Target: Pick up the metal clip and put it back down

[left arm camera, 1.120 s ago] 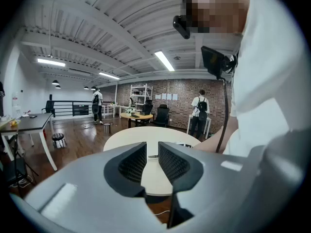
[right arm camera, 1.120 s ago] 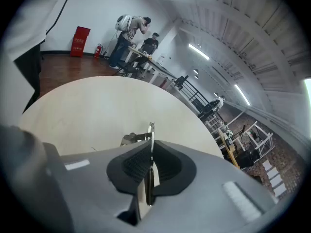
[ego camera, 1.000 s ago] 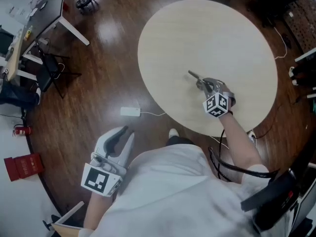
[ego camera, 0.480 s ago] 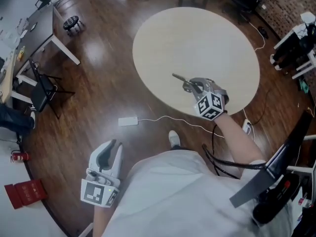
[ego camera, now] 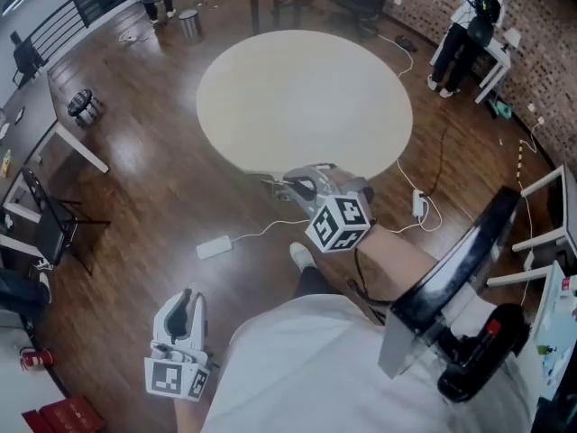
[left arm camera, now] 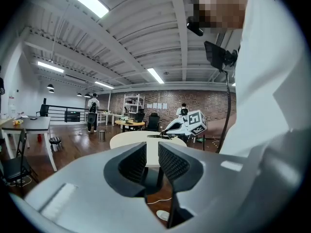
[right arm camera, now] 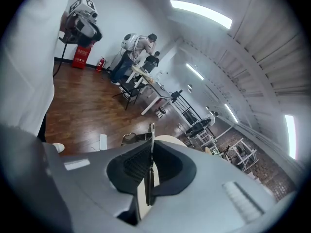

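There are two grippers, one metal clip and one round tabletop (ego camera: 302,88). The left gripper (ego camera: 183,303) hangs well short of the tabletop, over the wooden floor (ego camera: 153,188). Its fingers are a narrow gap apart, with nothing between them. One white power brick (ego camera: 214,247) lies on the floor, nearer the tabletop. The single metal clip (right arm camera: 152,132) is off the tabletop, in the air at its near edge. It is pinched edge-on in the clenched fingers of the right gripper (ego camera: 296,186).
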